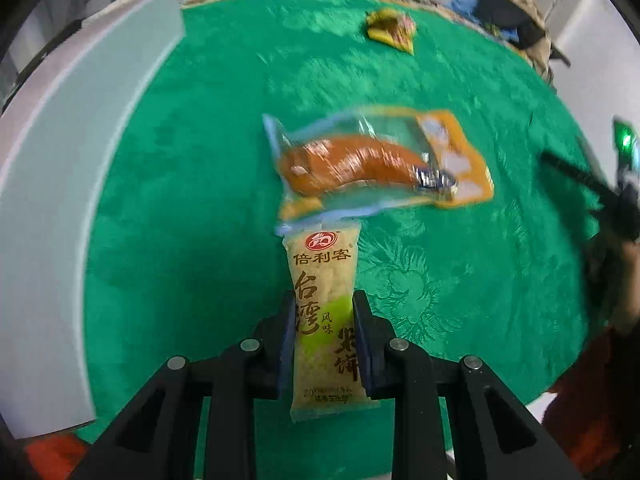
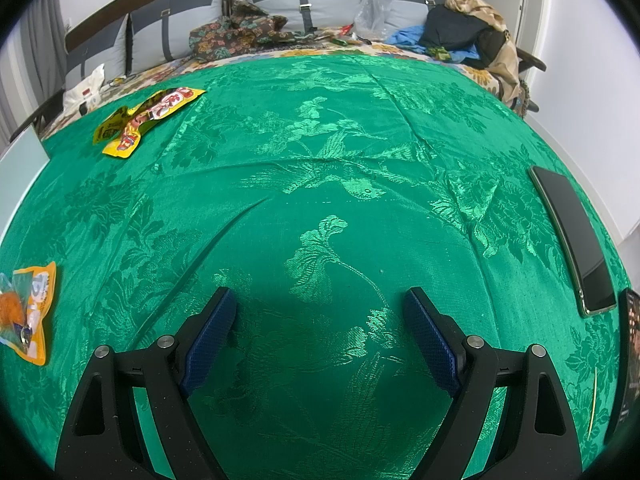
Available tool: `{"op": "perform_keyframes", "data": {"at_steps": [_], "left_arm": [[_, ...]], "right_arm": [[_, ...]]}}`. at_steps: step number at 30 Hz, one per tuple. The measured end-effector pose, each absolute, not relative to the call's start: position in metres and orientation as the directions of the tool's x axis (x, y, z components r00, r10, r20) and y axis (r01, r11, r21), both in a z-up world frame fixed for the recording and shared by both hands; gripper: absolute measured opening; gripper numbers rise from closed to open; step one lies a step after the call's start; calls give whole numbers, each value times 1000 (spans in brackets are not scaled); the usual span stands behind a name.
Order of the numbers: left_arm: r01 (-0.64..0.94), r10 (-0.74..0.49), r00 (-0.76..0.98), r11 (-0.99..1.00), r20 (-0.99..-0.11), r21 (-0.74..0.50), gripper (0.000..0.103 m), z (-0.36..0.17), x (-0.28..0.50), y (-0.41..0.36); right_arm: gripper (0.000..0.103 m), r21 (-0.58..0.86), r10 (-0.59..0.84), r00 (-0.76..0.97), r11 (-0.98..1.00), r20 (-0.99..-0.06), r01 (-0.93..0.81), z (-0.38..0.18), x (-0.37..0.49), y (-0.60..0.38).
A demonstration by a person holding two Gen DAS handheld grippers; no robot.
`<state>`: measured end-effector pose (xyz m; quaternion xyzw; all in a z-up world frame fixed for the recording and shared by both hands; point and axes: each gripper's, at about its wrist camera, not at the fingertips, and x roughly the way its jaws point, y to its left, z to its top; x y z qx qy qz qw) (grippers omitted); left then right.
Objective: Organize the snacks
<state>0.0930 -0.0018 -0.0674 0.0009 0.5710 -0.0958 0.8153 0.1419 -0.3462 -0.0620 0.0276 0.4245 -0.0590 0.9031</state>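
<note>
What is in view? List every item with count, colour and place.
rice cracker pack: 1, pale yellow, clamped in left gripper
sausage pack: 1, clear and orange, mid cloth
yellow packs: 2, yellow, overlapping, far left of cloth
phone: 1, black, right edge of cloth
cloth: 1, green, spread over the surface
white box: 1, left edge
left gripper: black, shut on pack
right gripper: black, open, empty
</note>
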Motion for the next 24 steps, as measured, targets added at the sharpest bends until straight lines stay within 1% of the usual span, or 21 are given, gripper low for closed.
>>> {"op": "perform_keyframes", "data": {"at_steps": [1,2,7,11,12,14,16,20,22,23,24], "left_arm": [[164,-146,374,982,-916,-89,26,-67,95,-8],[170,-146,375,982,-915,-87,26,-68,103,-12],[123,-138,493,989,-859,-88,26,-64,171,-21],[67,-172,519,985,-837,-161,26,-59,211,-19],[64,-179,528,983,-830,-171,26,-53,211,-16],[70,-163,542,986,-824,-149,26,-43,203,-9],[63,-137,531,990,-836,-123,26,-42,188,2],[15,-63,476,998,-877,-64,26,-60,168,29],[-6,-52,449,998,-892,-62,26,-70,165,37],[-9,-54,457,998,-888,-66,28,-72,164,38],[-9,-39,472,999,-881,-49,32,-72,162,37]], "right_arm": [[88,0,-83,633,992,-770,130,-62,142,-346],[88,-1,-83,633,992,-770,130,-62,142,-346],[88,0,-83,633,992,-770,130,-62,142,-346],[88,1,-82,632,992,-771,130,-62,142,-346],[88,1,-82,632,992,-771,130,-62,142,-346],[88,0,-83,632,992,-771,130,-62,142,-346],[88,1,-82,632,992,-771,130,-62,142,-346],[88,0,-82,632,992,-771,130,-62,142,-346],[88,0,-82,632,992,-771,130,-62,142,-346],[88,1,-82,632,992,-771,130,-62,142,-346],[88,1,-82,632,992,-771,130,-62,142,-346]]}}
